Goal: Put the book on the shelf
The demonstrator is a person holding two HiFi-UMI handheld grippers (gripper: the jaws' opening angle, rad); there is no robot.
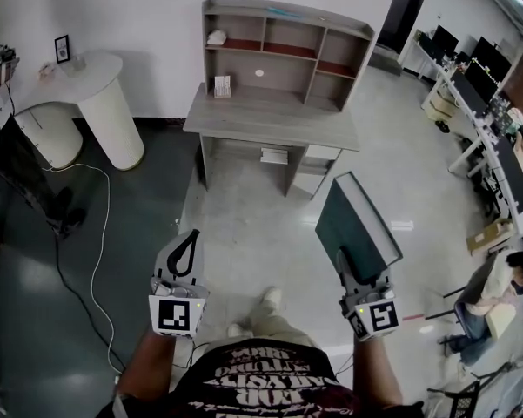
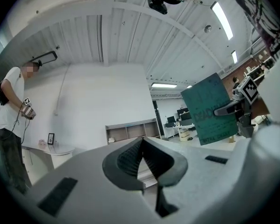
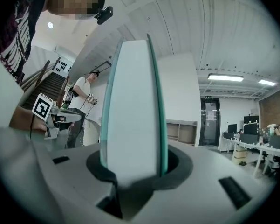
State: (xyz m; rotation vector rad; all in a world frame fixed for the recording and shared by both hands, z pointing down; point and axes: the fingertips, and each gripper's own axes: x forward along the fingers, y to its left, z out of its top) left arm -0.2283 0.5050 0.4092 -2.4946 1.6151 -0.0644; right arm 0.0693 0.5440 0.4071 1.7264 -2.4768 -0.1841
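The right claw [image 1: 348,268] is pinching the green-covered book [image 1: 357,225] by its lower edge. The book stands upright, with its page edges facing that claw's camera. The left claw [image 1: 188,244] is pressed together with nothing between its jaws. Both are over the floor, well apart from the bench [image 1: 270,120] and its shelf [image 1: 278,46] at the wall.

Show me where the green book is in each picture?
Head view: book lower right, held in the right gripper.
Left gripper view: book right of middle, cover showing.
Right gripper view: book dead centre, page edge towards us, between the fingers.
Shared landmark: the shelf desk, far ahead in all three.
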